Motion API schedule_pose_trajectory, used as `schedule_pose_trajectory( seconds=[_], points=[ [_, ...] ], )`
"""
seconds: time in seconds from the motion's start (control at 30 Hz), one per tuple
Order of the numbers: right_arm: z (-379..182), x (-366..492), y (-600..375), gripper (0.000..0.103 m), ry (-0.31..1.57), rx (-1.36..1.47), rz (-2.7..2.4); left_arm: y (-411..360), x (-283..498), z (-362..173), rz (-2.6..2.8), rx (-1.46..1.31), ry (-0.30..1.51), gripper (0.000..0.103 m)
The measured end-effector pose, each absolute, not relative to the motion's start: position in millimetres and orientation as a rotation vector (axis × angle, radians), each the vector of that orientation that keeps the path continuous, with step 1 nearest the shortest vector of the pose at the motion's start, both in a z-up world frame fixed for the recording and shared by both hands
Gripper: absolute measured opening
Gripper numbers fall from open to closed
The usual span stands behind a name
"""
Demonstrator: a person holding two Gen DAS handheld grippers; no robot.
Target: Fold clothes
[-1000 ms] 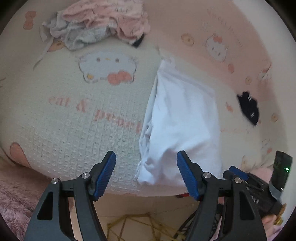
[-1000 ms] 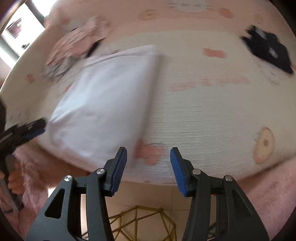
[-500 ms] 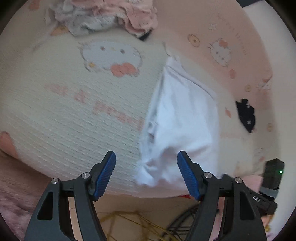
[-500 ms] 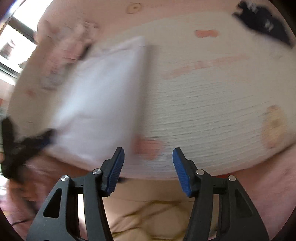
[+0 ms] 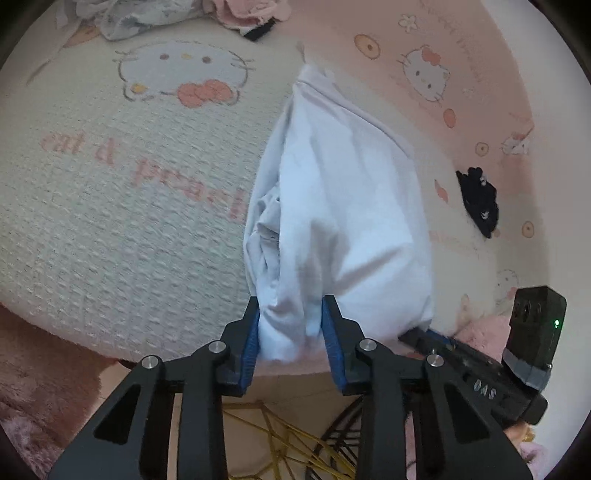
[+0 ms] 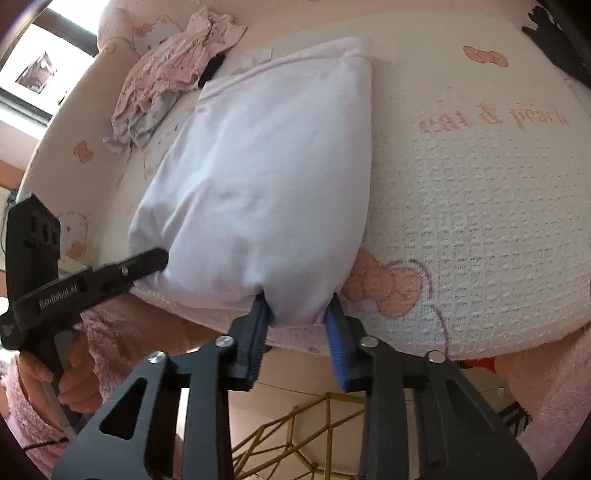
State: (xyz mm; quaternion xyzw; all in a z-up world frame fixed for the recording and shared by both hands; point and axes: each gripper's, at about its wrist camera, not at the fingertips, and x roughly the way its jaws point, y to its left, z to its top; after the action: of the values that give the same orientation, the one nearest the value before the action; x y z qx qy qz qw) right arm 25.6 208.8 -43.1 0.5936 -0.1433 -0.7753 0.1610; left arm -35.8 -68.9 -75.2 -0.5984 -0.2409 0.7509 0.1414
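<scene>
A white garment (image 5: 343, 206), folded lengthwise, lies on a cream and pink cartoon-cat blanket (image 5: 110, 206); it also shows in the right wrist view (image 6: 266, 177). My left gripper (image 5: 291, 325) is shut on the garment's near left corner at the blanket's front edge. My right gripper (image 6: 299, 314) is shut on the near right corner. Each gripper shows in the other's view, the right one (image 5: 472, 373) and the left one (image 6: 74, 288).
A heap of pink and grey clothes (image 6: 173, 70) lies at the far side of the blanket, also in the left wrist view (image 5: 155, 14). A small black item (image 5: 478, 201) lies to the right. A gold wire frame (image 6: 295, 439) stands on the floor below.
Both grippers moved forward to the garment's near edge and closed on its two near corners. Both were open and empty before.
</scene>
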Motion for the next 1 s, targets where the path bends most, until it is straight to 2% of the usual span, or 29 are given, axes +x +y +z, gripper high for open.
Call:
schedule_pose_trajectory(
  seconds=[0.13,0.23,0.37,0.43,0.5,0.6,0.67,0.8,0.97,1.0],
  points=[
    [-23,1,250,0.022,-0.439,1.566,-2.354,-44,-28,-74,2.032,-1.71,-0.744,0.028],
    [-6,-3,284,0.022,-0.542,1.477,-2.512,-4,-19,-76,1.949,-1.726,-0.659,0.029],
    [-9,0,319,0.041,-0.803,1.501,-2.567,28,-18,-69,1.986,-1.716,-0.488,0.033],
    [-24,1,320,0.043,-0.938,1.554,-2.452,24,-25,-58,2.06,-1.686,-0.447,0.036],
    [-44,-3,301,0.046,-0.996,1.646,-2.288,12,-33,-50,2.124,-1.668,-0.471,0.05],
    [-63,-14,264,0.05,-0.983,1.702,-2.116,-26,-38,-46,2.185,-1.668,-0.598,0.054],
    [-74,-24,242,0.06,-0.937,1.722,-2.092,-41,-43,-53,2.216,-1.695,-0.659,0.054],
    [-82,-15,232,0.063,-0.867,1.767,-2.137,-37,-52,-70,2.153,-1.707,-0.707,0.054],
    [-68,-18,243,0.062,-0.856,1.705,-2.254,-3,-41,-59,2.146,-1.619,-0.524,0.053],
    [-63,-16,253,0.063,-0.863,1.691,-2.286,3,-39,-59,2.131,-1.621,-0.505,0.05]
  ],
)
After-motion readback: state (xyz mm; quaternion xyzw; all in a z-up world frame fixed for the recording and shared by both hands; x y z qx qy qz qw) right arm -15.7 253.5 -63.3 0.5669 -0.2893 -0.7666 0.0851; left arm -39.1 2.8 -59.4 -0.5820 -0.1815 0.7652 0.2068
